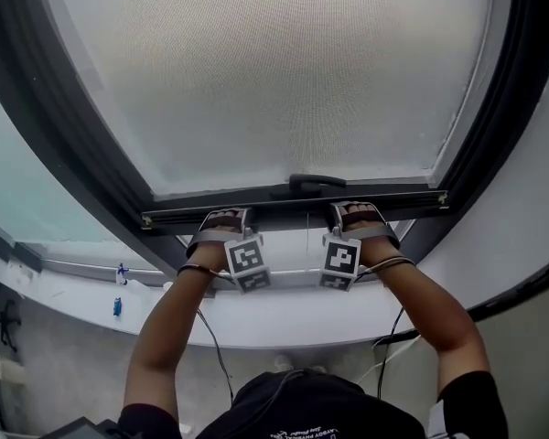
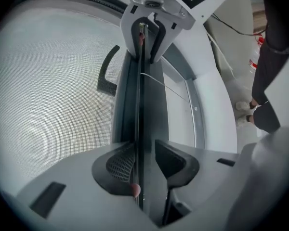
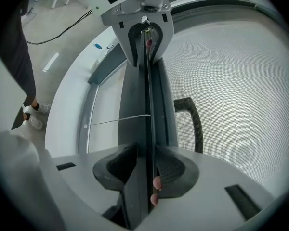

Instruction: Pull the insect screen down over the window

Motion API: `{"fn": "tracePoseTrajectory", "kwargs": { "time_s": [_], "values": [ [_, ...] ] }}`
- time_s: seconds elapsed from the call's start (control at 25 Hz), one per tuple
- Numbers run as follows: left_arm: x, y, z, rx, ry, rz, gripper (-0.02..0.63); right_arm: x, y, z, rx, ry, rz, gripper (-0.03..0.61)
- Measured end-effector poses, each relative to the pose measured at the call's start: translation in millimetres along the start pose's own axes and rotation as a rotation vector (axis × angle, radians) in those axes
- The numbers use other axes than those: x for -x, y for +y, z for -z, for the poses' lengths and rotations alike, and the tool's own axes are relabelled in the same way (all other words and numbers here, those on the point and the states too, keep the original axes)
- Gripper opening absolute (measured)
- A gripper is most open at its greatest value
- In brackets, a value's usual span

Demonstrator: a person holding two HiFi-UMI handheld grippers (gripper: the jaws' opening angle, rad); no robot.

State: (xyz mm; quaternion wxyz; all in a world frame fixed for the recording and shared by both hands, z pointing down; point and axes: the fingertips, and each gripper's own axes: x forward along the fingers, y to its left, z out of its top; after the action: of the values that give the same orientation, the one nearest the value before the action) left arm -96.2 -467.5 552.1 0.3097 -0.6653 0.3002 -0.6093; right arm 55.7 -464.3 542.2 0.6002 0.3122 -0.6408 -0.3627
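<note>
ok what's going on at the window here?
A person is working the insect screen with two hand-held grippers. The left gripper and right gripper are each clamped on the screen's bottom bar, one on either side of its handle. The mesh covers most of the window. A strip of glass shows below the bar, so the screen looks not yet fully down.
</note>
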Motion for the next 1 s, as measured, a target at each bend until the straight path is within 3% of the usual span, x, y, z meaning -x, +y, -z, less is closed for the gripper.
{"fn": "tracePoseTrajectory", "kwargs": {
  "time_s": [0.36,0.52,0.64,0.88,1.0],
  "values": [
    [12.4,6.8,-1.7,0.042,0.002,-0.061,0.127,9.7,-4.5,-1.1,0.0,-0.011,0.033,0.123],
    [31.1,13.0,-12.5,0.119,-0.038,-0.112,0.127,24.6,-7.8,-2.7,-0.042,-0.053,0.06,0.123],
    [50.9,14.8,-22.3,0.251,-0.1,-0.129,0.127,41.9,-12.5,-4.8,-0.119,-0.096,0.078,0.123],
    [92.9,11.7,-44.0,0.661,-0.28,-0.21,0.126,73.3,-7.5,-13.7,-0.325,-0.259,0.121,0.123],
    [112.9,13.6,-40.5,0.84,-0.331,-0.276,0.054,90.6,0.2,-17.3,-0.438,-0.324,0.121,0.102]
  ]
}}
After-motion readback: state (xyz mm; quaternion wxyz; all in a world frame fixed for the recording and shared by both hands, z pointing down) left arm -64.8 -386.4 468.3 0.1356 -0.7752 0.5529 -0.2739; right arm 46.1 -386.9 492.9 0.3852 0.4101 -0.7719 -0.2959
